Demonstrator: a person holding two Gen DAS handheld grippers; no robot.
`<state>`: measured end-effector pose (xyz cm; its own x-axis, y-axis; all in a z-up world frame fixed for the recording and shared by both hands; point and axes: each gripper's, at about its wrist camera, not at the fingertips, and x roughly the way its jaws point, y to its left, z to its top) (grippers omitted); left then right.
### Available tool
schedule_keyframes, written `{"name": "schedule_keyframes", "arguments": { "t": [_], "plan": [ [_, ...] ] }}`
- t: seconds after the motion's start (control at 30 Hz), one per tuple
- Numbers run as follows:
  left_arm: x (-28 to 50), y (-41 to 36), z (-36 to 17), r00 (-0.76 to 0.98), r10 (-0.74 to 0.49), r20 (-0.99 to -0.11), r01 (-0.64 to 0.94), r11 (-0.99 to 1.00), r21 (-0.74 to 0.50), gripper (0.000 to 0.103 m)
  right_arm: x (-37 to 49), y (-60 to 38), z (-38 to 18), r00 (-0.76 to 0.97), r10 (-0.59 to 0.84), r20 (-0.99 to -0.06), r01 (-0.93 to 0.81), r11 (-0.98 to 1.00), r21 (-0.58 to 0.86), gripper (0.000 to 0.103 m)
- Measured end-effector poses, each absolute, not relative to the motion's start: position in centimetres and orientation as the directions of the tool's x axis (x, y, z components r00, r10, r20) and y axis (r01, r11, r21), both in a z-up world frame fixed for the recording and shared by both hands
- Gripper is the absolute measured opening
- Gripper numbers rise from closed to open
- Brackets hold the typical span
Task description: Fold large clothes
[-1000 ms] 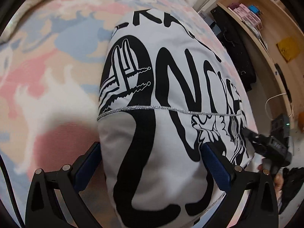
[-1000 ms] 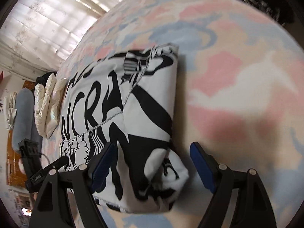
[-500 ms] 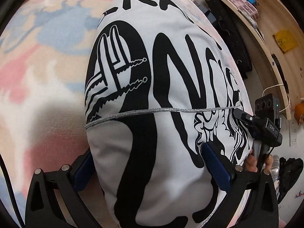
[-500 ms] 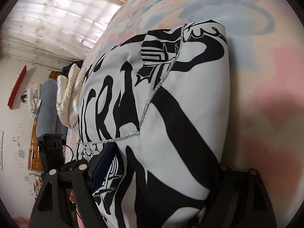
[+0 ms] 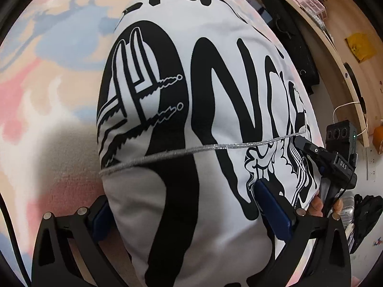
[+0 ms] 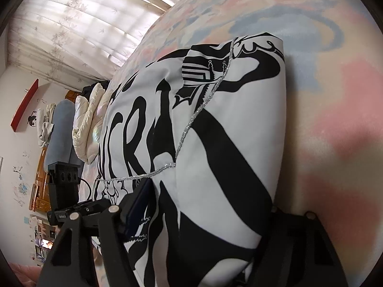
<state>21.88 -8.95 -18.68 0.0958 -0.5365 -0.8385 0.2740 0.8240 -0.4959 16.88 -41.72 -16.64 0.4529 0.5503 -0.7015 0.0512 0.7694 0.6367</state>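
Note:
A folded white garment (image 5: 191,124) with bold black lettering and a thin silver trim line lies on a pastel pink, blue and peach bedspread (image 5: 47,71). My left gripper (image 5: 189,210) is open, its blue-padded fingers straddling the near end of the garment. The garment also fills the right wrist view (image 6: 215,143). My right gripper (image 6: 203,217) is open and straddles the garment's other end; its right finger is hidden under the cloth. Each gripper shows in the other's view, the right one (image 5: 335,162) and the left one (image 6: 69,198).
A wooden shelf (image 5: 335,35) with boxes and dark bags stands beside the bed. In the right wrist view, curtains (image 6: 83,24) cover a window, and pillows and a cream quilt (image 6: 83,124) are piled at the bed's far end.
Both grippers have pushed forward over the garment's ends, so the cloth now fills the gap between each pair of fingers. The garment has stayed folded in place.

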Motion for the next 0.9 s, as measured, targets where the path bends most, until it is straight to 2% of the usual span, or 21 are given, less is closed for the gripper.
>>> {"name": "schedule_keyframes", "arguments": {
  "t": [0.13, 0.23, 0.3, 0.37, 0.4, 0.47, 0.5, 0.7, 0.9],
  "plan": [
    [22.1, -9.2, -18.8, 0.096, -0.547, -0.831, 0.3, 0.812, -0.5, 0.103, 16.9, -41.8, -16.6, 0.452, 0.551, -0.702, 0.049, 0.77, 0.636, 0.069],
    [22.3, -9.4, -18.9, 0.095, -0.555, -0.826, 0.32, 0.803, -0.503, 0.103, 16.9, -41.6, -16.6, 0.451, 0.55, -0.703, 0.043, 0.773, 0.633, 0.063],
    [22.3, -9.7, -18.9, 0.111, -0.535, -0.837, 0.332, 0.814, -0.476, 0.103, 16.8, -41.5, -16.5, 0.453, 0.548, -0.703, 0.044, 0.774, 0.632, 0.056],
    [22.2, -10.6, -18.1, 0.173, -0.48, -0.86, 0.342, 0.848, -0.404, 0.101, 16.8, -41.1, -16.0, 0.459, 0.544, -0.703, 0.04, 0.778, 0.627, 0.043],
    [22.0, -10.7, -17.4, 0.215, -0.457, -0.863, 0.368, 0.857, -0.361, 0.094, 16.6, -40.9, -15.6, 0.466, 0.538, -0.702, 0.031, 0.783, 0.621, 0.039],
    [21.2, -11.5, -16.1, 0.289, -0.415, -0.863, 0.4, 0.871, -0.285, 0.087, 16.3, -40.1, -14.3, 0.486, 0.513, -0.708, 0.008, 0.807, 0.59, 0.027],
    [21.0, -11.6, -15.4, 0.322, -0.413, -0.852, 0.407, 0.873, -0.269, 0.081, 16.1, -39.7, -13.7, 0.494, 0.494, -0.715, -0.001, 0.823, 0.568, 0.024],
    [21.0, -10.2, -13.3, 0.358, -0.447, -0.82, 0.402, 0.866, -0.297, 0.061, 15.3, -37.7, -10.7, 0.544, 0.461, -0.701, -0.046, 0.851, 0.524, 0.021],
    [19.5, -7.3, -10.3, 0.396, -0.458, -0.796, 0.398, 0.867, -0.301, 0.056, 14.0, -34.3, -7.4, 0.564, 0.466, -0.681, -0.111, 0.861, 0.497, 0.02]
  ]
}}
